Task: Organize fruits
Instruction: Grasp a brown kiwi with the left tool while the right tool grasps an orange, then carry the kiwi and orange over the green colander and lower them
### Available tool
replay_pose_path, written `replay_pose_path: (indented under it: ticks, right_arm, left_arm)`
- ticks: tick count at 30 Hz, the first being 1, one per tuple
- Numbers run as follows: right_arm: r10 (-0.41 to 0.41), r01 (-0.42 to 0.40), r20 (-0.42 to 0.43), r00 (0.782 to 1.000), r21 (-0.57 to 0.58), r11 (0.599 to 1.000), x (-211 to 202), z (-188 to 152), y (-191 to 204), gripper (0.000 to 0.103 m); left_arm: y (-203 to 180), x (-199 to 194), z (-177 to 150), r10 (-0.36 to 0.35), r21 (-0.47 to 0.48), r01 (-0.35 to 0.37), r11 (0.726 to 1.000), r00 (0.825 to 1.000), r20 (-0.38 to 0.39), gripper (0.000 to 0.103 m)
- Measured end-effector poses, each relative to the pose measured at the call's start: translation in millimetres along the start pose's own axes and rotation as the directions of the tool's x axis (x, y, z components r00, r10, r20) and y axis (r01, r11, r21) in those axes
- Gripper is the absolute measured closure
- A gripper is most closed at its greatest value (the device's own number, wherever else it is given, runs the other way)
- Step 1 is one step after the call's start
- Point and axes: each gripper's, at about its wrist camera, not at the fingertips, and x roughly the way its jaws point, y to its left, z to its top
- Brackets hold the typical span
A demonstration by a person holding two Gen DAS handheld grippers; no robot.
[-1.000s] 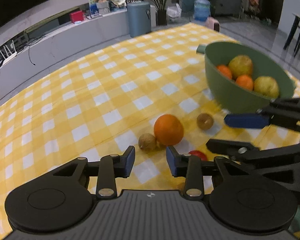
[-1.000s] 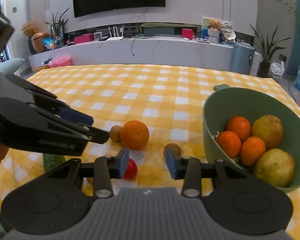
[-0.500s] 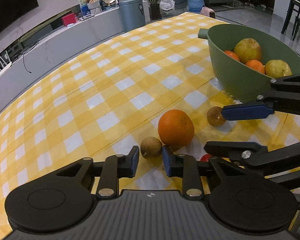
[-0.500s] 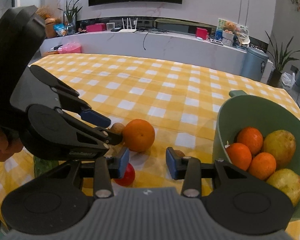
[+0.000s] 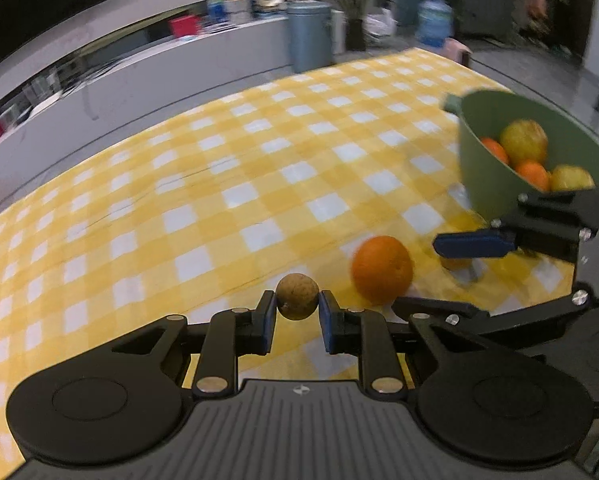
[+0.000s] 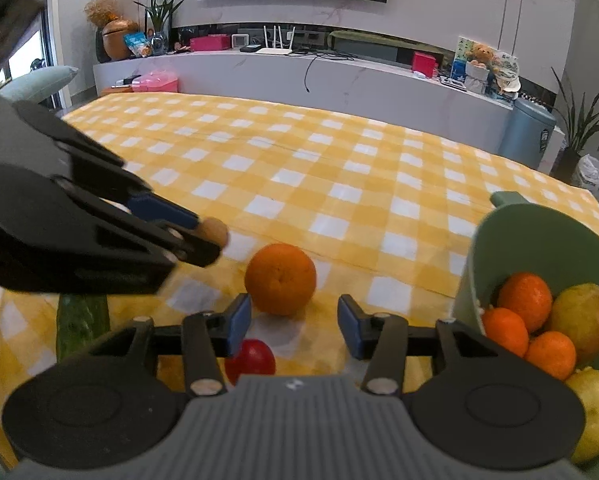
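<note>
My left gripper (image 5: 297,309) is shut on a small round brown fruit (image 5: 297,296), which shows at its tips in the right wrist view too (image 6: 214,231). An orange (image 5: 381,270) lies on the yellow checked cloth just to its right. My right gripper (image 6: 293,324) has its jaws opening with nothing between them; the orange (image 6: 280,278) sits just beyond its fingertips. A small red fruit (image 6: 251,360) lies under its left finger. A second brown fruit (image 5: 455,264) is partly hidden behind the right gripper's upper finger. The green bowl (image 6: 539,240) at the right holds several oranges and yellow fruits.
A dark green vegetable (image 6: 81,324) lies near the table's front left edge. The two grippers are close together, with the left gripper (image 6: 203,236) at the left of the orange. A long white counter (image 6: 339,80) runs behind the table.
The left jaws have closed onto the small brown fruit. The right jaws have spread wider and the right gripper has come in behind the orange.
</note>
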Motion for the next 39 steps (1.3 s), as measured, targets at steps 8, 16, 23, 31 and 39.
replay_pose_path:
  ticks: [8,16,23,31,39]
  right_arm:
    - [0.0,0.0,0.003,1.0,0.038,0.999,17.9,9.0,0.4,0.051]
    - [0.021,-0.02,-0.007,1.0,0.067,0.998,23.5,9.0,-0.1,0.06]
    - [0.04,-0.041,0.014,0.999,0.066,0.997,6.4,11.5,3.4,0.061]
    - [0.034,-0.039,0.069,0.997,0.06,0.997,-41.1,8.4,2.0,0.061]
    - [0.009,-0.019,0.127,0.992,0.083,0.996,-96.6,-1.3,-13.3,0.061]
  left_arm:
    - [16.6,-17.9,-1.1,0.011,-0.099,-0.01,0.995,1.0,0.011,0.078]
    - [8.5,-26.6,-2.8,0.009,-0.104,-0.008,0.995,1.0,0.005,0.078]
    - [1.3,-43.5,-3.1,0.007,-0.122,-0.004,0.992,1.0,0.017,0.078]
    - [-22.3,-68.1,2.1,-0.004,-0.091,0.009,0.996,0.999,0.051,0.078]
    - [-48.3,-92.2,10.8,-0.01,-0.06,0.016,0.998,0.995,0.097,0.084]
